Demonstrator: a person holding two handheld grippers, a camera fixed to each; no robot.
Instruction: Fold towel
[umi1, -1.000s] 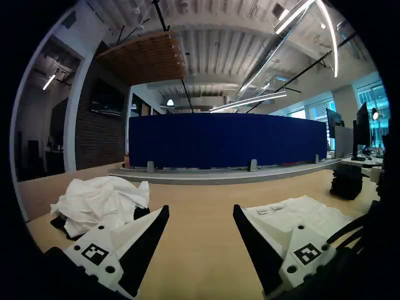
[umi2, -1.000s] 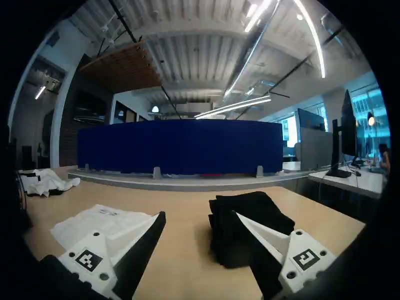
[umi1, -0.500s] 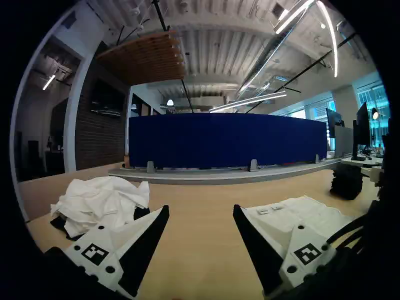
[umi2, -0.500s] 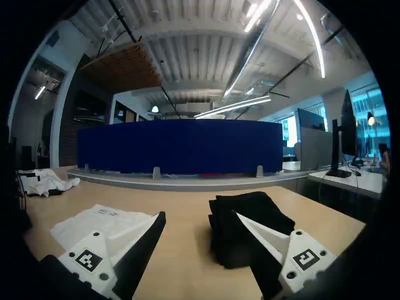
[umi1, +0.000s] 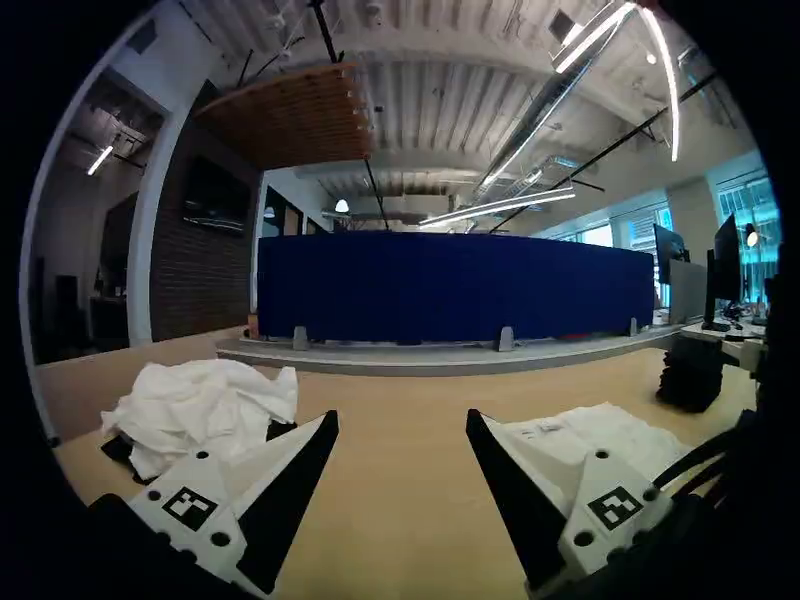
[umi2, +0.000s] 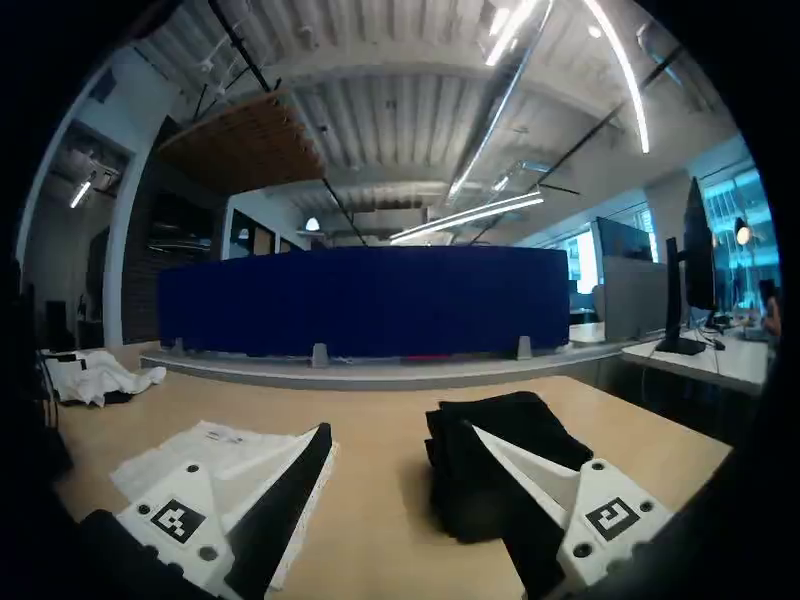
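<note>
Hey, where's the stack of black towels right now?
In the right gripper view, the black stack sits on the wooden table just ahead of the right gripper, with the flat white towel on its left.

1. A finger of the left gripper (umi1: 400, 415) covers the near side of the flat towel (umi1: 590, 432).
2. The other finger hides the lower edge of the crumpled pile (umi1: 200, 400). The dark cloth (umi1: 118, 448) under the pile shows only as a thin strip.
3. In the right gripper view, a finger of the right gripper (umi2: 393, 427) stands in front of the near right part of the black stack (umi2: 500, 450).
4. The tags (umi2: 228, 435) on the towel are too small to tell.
5. The monitor (umi2: 690, 270) is cut off at the top.
</note>
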